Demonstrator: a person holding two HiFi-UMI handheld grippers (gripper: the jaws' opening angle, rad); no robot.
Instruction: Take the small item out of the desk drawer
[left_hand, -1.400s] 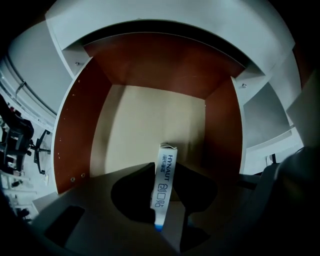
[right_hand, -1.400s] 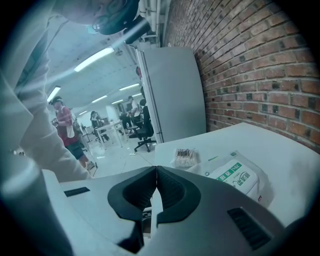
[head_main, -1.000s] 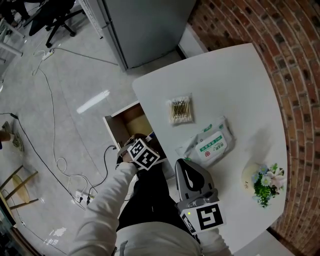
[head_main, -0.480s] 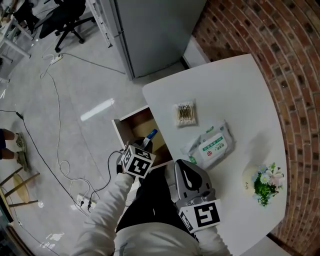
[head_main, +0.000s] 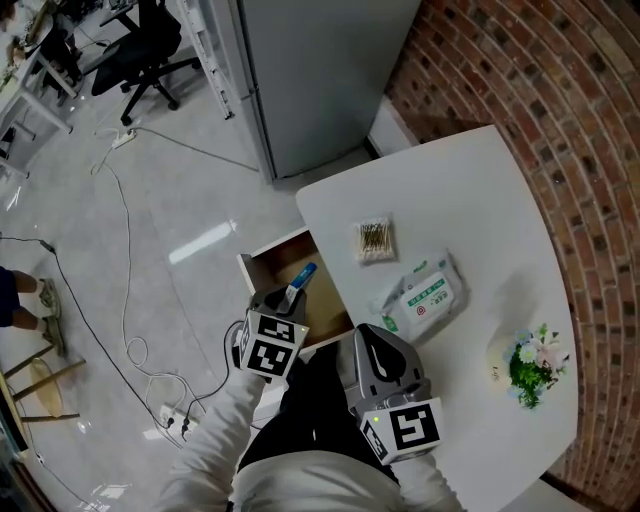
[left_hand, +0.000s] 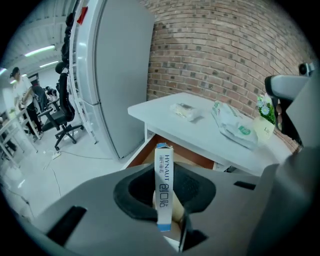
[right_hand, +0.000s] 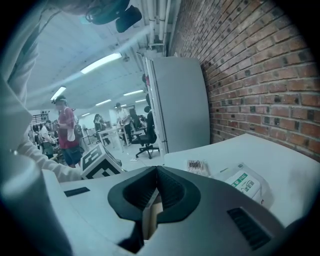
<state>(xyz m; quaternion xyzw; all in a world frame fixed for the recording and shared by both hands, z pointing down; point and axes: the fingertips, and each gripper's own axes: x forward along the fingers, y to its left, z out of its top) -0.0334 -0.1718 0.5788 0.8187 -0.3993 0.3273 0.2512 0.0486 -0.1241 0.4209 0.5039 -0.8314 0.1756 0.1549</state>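
Your left gripper (left_hand: 163, 202) jaws clamp a bandage box (left_hand: 163, 175) above the open drawer (head_main: 280, 258). Your right gripper (right_hand: 155, 196) jaws are together.

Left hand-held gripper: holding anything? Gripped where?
Yes. The left hand-held gripper is shut on a slim white-and-blue plaster box, pinched across its broad faces at the lower half, with its top end sticking out. The right hand-held gripper is shut and empty.

Illumination: bright, even, from overhead. Ceiling strip lights (right_hand: 102, 62) burn above and left of the right claw (right_hand: 156, 175), and that view carries a cool blue cast. A glare streak marks the floor (head_main: 203, 243) up-left of the left claw (head_main: 287, 297). Shadows on the table (head_main: 470, 200) are soft. Both gripper views bend strongly and darken at the corners.
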